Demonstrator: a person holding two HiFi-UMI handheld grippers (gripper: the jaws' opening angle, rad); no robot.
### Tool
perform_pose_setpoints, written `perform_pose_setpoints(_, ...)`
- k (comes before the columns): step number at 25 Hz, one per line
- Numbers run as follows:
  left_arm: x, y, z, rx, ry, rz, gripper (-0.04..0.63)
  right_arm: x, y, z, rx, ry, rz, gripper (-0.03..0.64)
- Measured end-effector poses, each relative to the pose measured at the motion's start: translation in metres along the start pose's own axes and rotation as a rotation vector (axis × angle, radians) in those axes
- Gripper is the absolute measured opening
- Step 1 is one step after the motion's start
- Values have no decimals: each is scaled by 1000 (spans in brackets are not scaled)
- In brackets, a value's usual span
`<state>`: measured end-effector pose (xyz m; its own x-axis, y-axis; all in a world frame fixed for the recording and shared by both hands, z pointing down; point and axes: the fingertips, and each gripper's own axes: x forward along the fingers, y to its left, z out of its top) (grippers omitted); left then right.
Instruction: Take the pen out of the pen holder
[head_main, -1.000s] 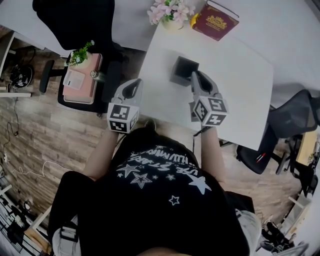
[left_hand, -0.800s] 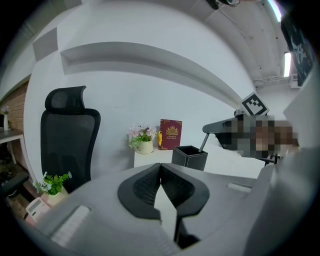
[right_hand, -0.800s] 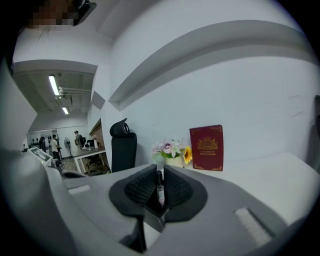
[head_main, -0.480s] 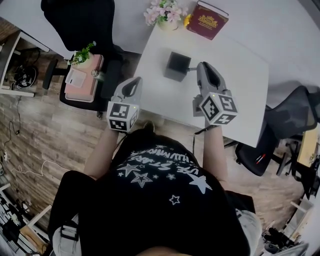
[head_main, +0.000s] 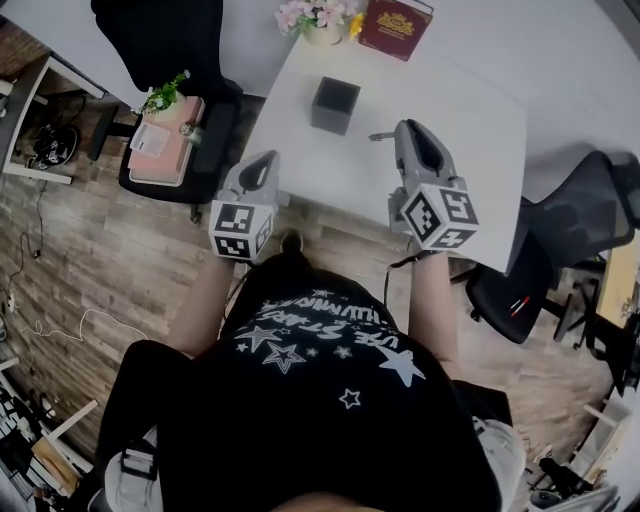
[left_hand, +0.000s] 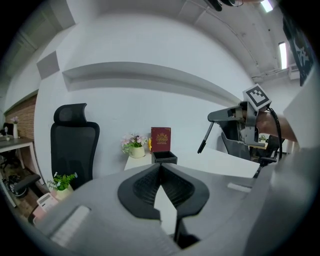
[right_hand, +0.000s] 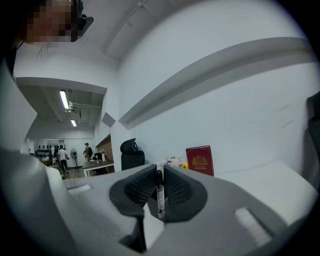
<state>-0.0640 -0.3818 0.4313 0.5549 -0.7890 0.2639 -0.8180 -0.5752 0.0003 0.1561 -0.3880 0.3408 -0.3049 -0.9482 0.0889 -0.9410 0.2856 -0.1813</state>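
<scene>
So a second ago the right gripper was down at the pen holder, and now it's pulled clear, pinching the pen, with the holder off at its 10 o'clock. Meanwhile the left gripper is pressed together, empty. Pen's basically out.

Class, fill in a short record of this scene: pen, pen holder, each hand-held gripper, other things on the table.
pen: out of the holder, held above the table
pen holder: dark square box, upright on white table
right hand-held gripper: shut on pen
left hand-held gripper: shut, empty
also on table: red book, flowers
</scene>
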Motion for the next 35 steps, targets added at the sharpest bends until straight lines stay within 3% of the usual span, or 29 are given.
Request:
perform_pose_setpoints(21, -142, -162, -46, 38, 28, 52, 11, -209, -3, -73, 36, 88, 18, 46)
perform_pose_setpoints(35, -200, -193, -68, 34, 50, 95, 11, -263, 16, -107, 58, 134, 47, 46)
